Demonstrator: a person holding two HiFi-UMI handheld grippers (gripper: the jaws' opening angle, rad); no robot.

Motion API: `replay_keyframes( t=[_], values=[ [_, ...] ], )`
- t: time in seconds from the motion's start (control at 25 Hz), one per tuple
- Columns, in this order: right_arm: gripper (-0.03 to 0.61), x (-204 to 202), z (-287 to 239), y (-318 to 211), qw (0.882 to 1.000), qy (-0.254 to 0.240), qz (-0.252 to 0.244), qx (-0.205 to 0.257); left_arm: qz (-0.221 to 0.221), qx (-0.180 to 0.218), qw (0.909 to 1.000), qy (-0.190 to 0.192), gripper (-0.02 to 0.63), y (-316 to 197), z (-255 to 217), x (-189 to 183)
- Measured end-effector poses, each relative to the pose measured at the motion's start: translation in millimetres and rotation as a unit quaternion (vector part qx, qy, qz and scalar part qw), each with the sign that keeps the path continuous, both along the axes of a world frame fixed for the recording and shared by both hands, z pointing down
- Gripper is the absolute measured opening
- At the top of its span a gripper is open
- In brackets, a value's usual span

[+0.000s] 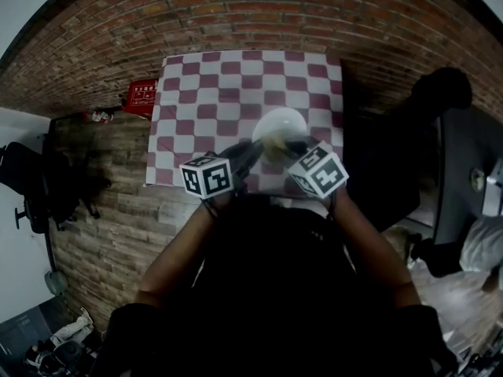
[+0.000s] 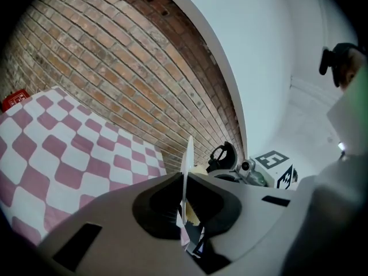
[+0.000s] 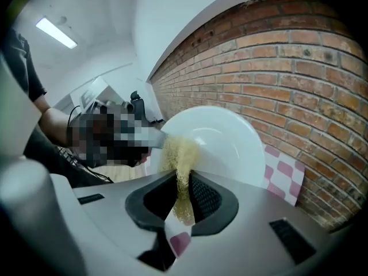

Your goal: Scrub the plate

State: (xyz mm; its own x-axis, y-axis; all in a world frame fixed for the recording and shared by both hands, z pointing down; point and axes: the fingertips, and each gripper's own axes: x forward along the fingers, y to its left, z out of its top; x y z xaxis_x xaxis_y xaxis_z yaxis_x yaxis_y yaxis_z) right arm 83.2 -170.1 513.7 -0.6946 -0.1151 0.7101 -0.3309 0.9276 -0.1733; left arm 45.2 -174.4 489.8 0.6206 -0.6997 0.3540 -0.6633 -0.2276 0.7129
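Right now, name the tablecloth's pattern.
The tablecloth is checked pink and white, clearest in the head view.

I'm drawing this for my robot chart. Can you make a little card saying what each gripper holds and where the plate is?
Left gripper: shut on the rim of the round white plate
Right gripper: shut on the yellow fibrous scrub pad
Plate: held up over the pink-and-white checked tablecloth
Pad: against the plate's face, near its edge

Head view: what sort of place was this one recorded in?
Probably a staged indoor workspace rather than a real kitchen: a checked tablecloth runs up to a brick wall, an office chair stands off to the left, and no kitchen fittings are in view.
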Motion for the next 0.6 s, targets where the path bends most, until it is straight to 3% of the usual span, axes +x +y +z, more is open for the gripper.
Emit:
replay_keyframes(
  t=[0.28,0.6],
  values=[
    [0.051,37,31,0,0.999,0.039,0.021,-0.03,0.002,0.001,1.0,0.002,0.025,5,-1,-9],
    [0.051,67,1,-55,0.994,0.038,0.096,0.02,0.052,0.0,0.9987,0.0,0.026,15,-4,9]
  ],
)
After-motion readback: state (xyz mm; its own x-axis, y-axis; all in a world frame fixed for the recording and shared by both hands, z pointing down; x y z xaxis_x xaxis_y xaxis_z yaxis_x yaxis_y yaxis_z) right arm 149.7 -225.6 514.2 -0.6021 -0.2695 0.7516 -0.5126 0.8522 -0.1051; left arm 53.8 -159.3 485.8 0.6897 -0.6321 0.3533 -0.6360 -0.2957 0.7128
